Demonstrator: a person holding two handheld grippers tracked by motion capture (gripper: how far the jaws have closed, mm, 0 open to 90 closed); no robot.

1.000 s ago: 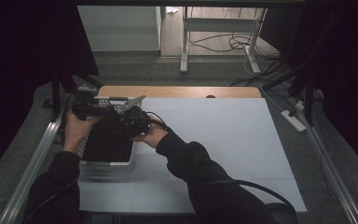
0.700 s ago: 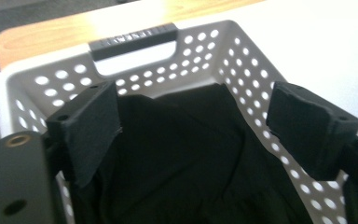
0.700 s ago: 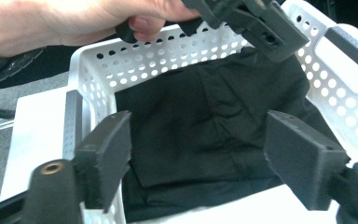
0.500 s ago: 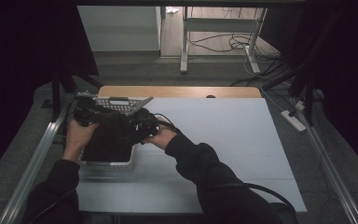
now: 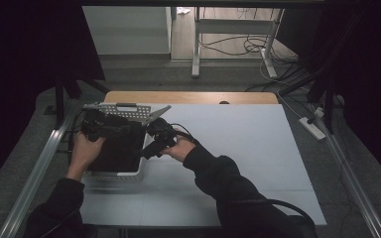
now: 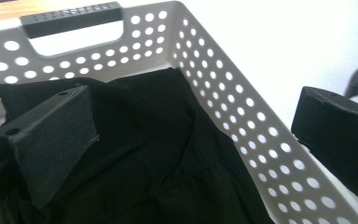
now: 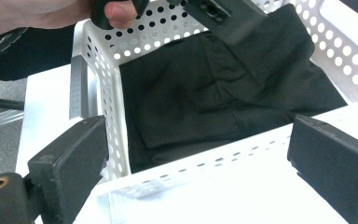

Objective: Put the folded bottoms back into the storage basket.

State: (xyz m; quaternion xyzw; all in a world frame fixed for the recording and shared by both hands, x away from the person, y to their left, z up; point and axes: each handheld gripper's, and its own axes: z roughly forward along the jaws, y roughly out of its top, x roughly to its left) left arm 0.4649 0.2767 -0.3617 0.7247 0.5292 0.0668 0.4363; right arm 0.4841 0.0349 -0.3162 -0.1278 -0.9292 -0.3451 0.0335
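A folded black garment [image 6: 168, 154] lies in the white basket [image 5: 113, 173] at the bench's [image 5: 258, 163] left. Both grippers, left [image 5: 99, 130] and right [image 5: 155, 141], hover at its rim, fingers just spread wide with nothing between them. The drop looks finished; withdrawing clear of the basket walls likely comes next.

Black garment [image 6: 168, 154] cut off (bottom edge); basket [image 6: 242, 107] partly cropped.
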